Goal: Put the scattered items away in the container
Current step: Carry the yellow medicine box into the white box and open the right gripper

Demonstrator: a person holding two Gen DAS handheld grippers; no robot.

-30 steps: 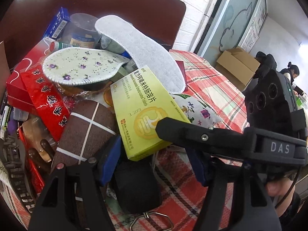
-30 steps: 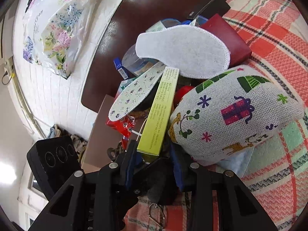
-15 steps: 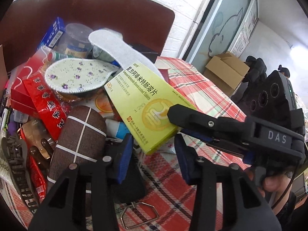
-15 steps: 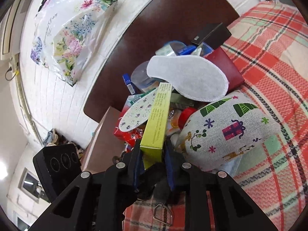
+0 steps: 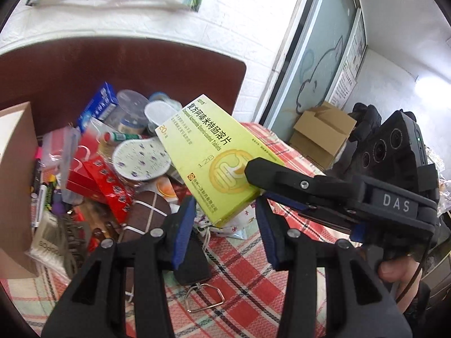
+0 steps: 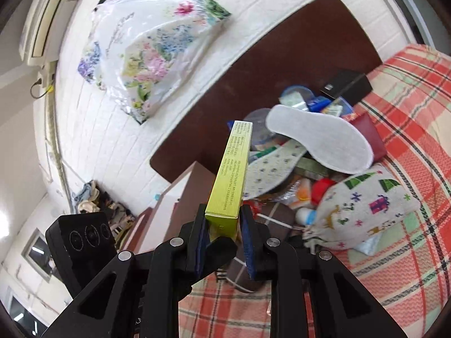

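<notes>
My right gripper (image 6: 224, 235) is shut on a yellow-green medicine box (image 6: 231, 174) and holds it on edge above the pile; the box (image 5: 214, 157) and the right gripper's black body (image 5: 338, 194) also show in the left wrist view. My left gripper (image 5: 225, 231) is open and empty, just below the lifted box. A heap of scattered items lies on the plaid cloth (image 5: 248, 267): a floral insole (image 5: 141, 159), a white insole (image 6: 318, 140), a Christmas-print pouch (image 6: 363, 211), a brown pouch (image 5: 146, 217). A brown cardboard container wall (image 5: 14, 183) stands at the left.
A dark brown headboard (image 5: 112, 64) backs the pile. A black pouch with a metal clip (image 5: 194, 264) lies under the left fingers. A cardboard box (image 5: 321, 132) sits on the floor at right. A floral bag (image 6: 152, 42) hangs on the wall.
My right gripper has closed on the yellow-green box and lifted it up off the pile. My left gripper has pulled back and risen, staying open.
</notes>
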